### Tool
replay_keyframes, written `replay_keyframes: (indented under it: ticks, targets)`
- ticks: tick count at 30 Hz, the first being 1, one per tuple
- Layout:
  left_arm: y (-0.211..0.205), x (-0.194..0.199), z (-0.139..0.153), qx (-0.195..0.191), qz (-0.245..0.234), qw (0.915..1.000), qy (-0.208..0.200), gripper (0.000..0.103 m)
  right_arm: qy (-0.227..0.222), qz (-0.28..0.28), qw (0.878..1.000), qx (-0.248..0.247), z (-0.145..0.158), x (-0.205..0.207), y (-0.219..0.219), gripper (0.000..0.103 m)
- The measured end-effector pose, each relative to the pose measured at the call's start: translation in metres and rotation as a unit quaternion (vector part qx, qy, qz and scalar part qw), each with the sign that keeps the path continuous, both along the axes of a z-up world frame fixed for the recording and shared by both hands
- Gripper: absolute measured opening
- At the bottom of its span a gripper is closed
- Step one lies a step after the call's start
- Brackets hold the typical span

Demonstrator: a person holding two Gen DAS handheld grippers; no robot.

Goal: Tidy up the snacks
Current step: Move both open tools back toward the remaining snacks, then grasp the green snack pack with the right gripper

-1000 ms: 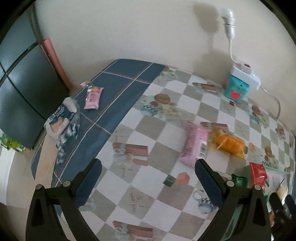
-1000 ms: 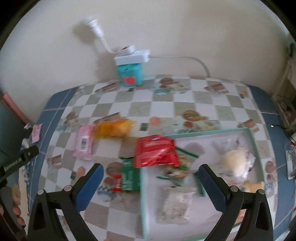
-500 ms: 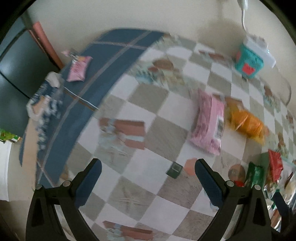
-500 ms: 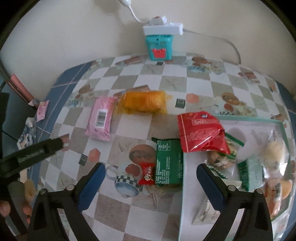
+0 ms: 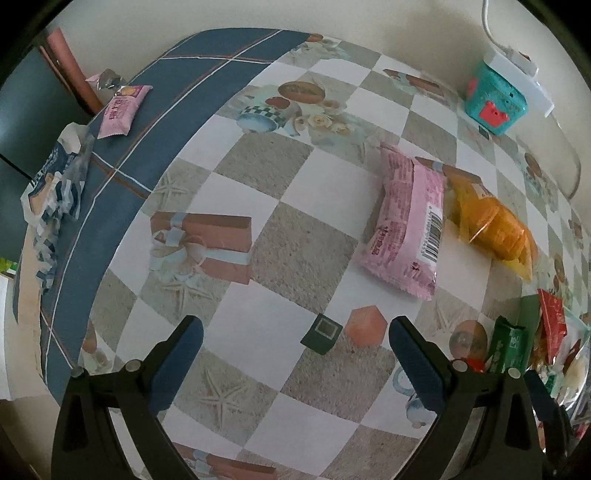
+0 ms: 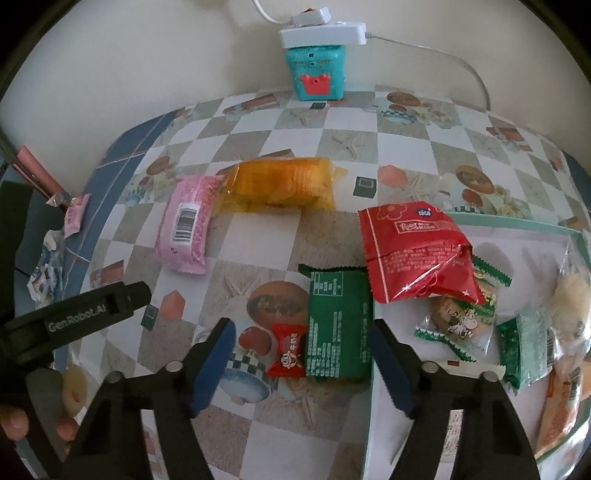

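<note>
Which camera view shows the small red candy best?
The right wrist view: the small red candy lies whole, beside the green packet. The left wrist view shows only a red sliver behind the gripper's finger.

A plain cream wall rises behind the table, whose cloth is checkered with a blue border at nine o'clock. A white power strip sits at twelve o'clock, its cord trailing toward two o'clock.

A table covered by a checked cloth is seen. Between the right tongs a small red candy and a green packet are laid. Beyond them an orange packet and a pink packet are found, and to their right a tray.
</note>
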State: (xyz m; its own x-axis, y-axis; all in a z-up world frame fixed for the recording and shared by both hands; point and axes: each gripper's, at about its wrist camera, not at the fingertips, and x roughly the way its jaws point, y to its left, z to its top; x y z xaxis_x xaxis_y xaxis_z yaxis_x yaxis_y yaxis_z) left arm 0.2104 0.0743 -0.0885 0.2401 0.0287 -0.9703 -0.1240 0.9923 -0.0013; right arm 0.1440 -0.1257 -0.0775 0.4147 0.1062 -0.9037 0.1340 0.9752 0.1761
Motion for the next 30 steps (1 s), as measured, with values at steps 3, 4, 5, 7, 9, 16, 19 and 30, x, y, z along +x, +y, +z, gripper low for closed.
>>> replay_keyframes:
  ticks: [3, 4, 5, 7, 9, 16, 19, 30]
  targets:
    - [0.003, 0.000, 0.001, -0.005, 0.005, 1.0000, -0.001, 0.101, -0.001, 0.003, 1.000, 0.011, 0.001, 0.000, 0.000, 0.065]
    - [0.004, 0.000, 0.001, -0.007, 0.006, 1.0000, -0.002, 0.101, 0.000, 0.003, 1.000, 0.005, 0.000, 0.001, 0.001, 0.065]
    - [0.006, 0.003, 0.003, -0.008, 0.006, 0.9999, -0.002, 0.101, 0.002, 0.001, 1.000, -0.002, -0.001, 0.001, 0.001, 0.065]
    - [0.007, 0.003, 0.004, -0.010, 0.007, 0.9999, -0.004, 0.101, 0.007, -0.004, 1.000, -0.005, -0.004, 0.001, -0.001, 0.065]
    - [0.010, 0.003, 0.004, -0.012, 0.008, 0.9999, -0.006, 0.101, 0.012, -0.010, 1.000, -0.005, -0.008, 0.002, -0.004, 0.062]
    - [0.009, 0.001, 0.005, -0.014, 0.008, 0.9999, -0.007, 0.101, 0.012, -0.015, 1.000, -0.009, -0.009, 0.002, -0.010, 0.055]
    - [0.007, 0.001, 0.006, -0.013, 0.009, 0.9998, -0.008, 0.101, 0.014, -0.025, 1.000, -0.009, -0.010, 0.001, -0.015, 0.052]
    - [-0.004, 0.000, 0.009, -0.024, -0.006, 0.9996, -0.010, 0.101, 0.020, -0.019, 1.000, 0.000, -0.017, 0.003, -0.013, 0.052]
